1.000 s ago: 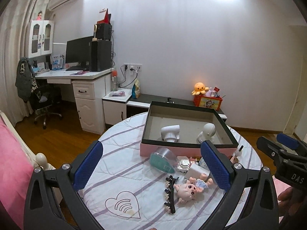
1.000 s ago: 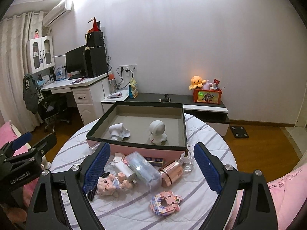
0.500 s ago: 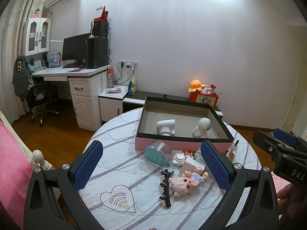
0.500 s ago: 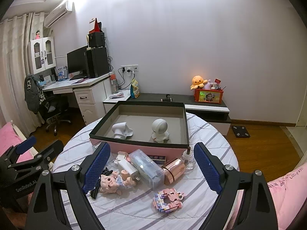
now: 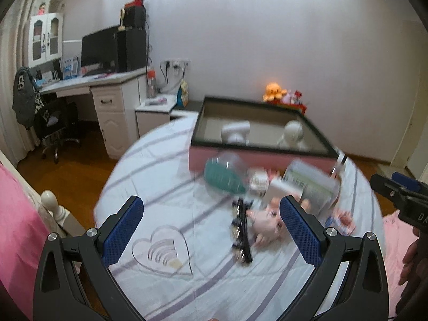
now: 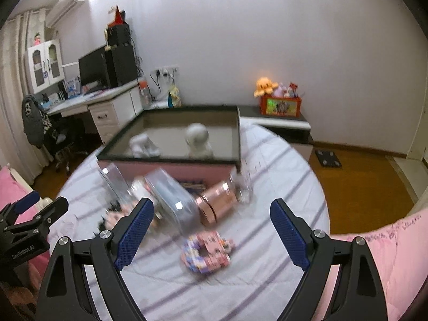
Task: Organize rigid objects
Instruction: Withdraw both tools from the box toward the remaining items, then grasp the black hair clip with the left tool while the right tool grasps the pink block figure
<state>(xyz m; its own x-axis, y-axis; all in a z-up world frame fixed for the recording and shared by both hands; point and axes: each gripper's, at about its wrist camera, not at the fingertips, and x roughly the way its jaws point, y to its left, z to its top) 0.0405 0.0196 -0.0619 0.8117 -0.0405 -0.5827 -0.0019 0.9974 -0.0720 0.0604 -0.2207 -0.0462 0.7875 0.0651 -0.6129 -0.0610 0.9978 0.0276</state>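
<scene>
A pink box with a dark rim stands at the back of a round striped table and holds two white objects. In front of it lie a teal clear case, a clear box, a rose-gold bottle, a small glass bottle, a pink doll, a black hair clip and a pink block model. My left gripper is open and empty above the table's near side. My right gripper is open and empty above the block model.
A white heart patch marks the cloth near the left gripper. A desk with a monitor and an office chair stand at the left. A low cabinet with toys is behind the table. Pink bedding lies at the right.
Both grippers have dropped lower and closer to the table; the objects look larger and blurred from motion. Both stay open and empty.
</scene>
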